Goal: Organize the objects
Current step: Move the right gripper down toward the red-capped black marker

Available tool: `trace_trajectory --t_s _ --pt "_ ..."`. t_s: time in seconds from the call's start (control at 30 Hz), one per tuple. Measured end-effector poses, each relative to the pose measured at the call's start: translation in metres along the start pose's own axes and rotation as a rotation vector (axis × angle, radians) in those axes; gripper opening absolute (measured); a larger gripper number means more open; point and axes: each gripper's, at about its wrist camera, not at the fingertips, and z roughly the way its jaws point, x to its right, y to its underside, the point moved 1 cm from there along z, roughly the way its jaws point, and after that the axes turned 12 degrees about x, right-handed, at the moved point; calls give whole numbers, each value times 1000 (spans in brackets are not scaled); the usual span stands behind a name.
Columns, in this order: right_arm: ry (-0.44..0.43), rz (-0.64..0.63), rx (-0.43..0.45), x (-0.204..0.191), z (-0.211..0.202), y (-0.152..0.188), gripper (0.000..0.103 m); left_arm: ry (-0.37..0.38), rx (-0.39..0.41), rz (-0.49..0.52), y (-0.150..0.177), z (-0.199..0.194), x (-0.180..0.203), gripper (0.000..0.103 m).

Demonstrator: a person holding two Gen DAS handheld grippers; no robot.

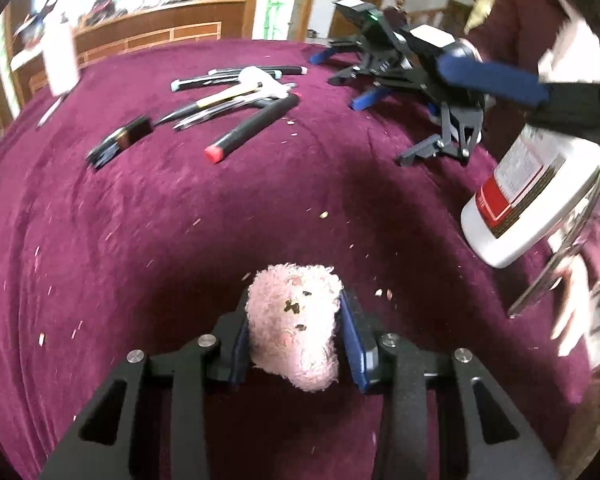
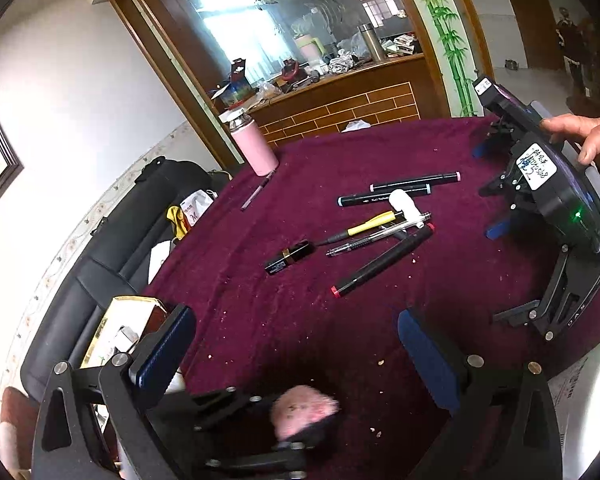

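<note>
On the maroon velvet-covered worktop (image 1: 148,216), left gripper (image 1: 296,332) has its blue-padded jaws clamped on a fluffy pink plush lump (image 1: 296,320) at the near edge; seen blurred from the right wrist too (image 2: 304,410). Right gripper (image 2: 296,356) hovers above it, jaws wide apart, nothing between them. Farther back: loose cluster of black marker pens (image 2: 400,194), a red-capped black marker (image 2: 384,260), a yellow-handled tool (image 2: 364,228), a small black lipstick tube (image 2: 290,256). Pink insulated bottle (image 2: 252,144) upright at far edge. White labelled bottle (image 1: 536,196) tilted at the right.
</note>
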Motion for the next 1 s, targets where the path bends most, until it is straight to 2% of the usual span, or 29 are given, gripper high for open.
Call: trace_trajectory --t_s 0.2,0.43,0.63,1.0 --pt "10 -17 -16 -4 6 6 103 -43 19 -42 10 -28 -24 38" --pt "26 -75 -39 -20 13 17 103 -65 17 -53 20 -41 -37 38" --pt "119 -175 -29 -32 23 27 103 -91 16 -58 26 -53 -49 38" --pt "174 -82 -3 -9 13 20 103 -135 12 -141 44 -76 -82 38"
